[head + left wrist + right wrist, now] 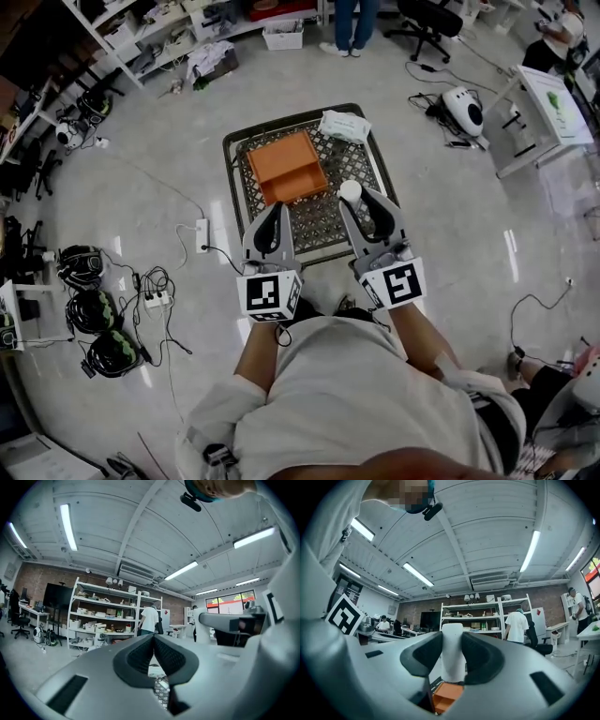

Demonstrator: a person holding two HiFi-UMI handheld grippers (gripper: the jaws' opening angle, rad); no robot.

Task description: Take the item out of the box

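Left gripper [278, 208] [153, 637]: jaws pressed together, nothing between them; it hovers over the front of the mesh table [320, 223].
Orange box [286, 167] [447, 696]: lies open on the table's left half, ahead of the left gripper.
White item [350, 190] [453, 651]: a pale upright cylinder, out of the box, just beside the box's right edge.
Right gripper [360, 197] [453, 654]: clamped on the white item, one pad on each side.
White packet [344, 126]: lies at the table's far right corner.
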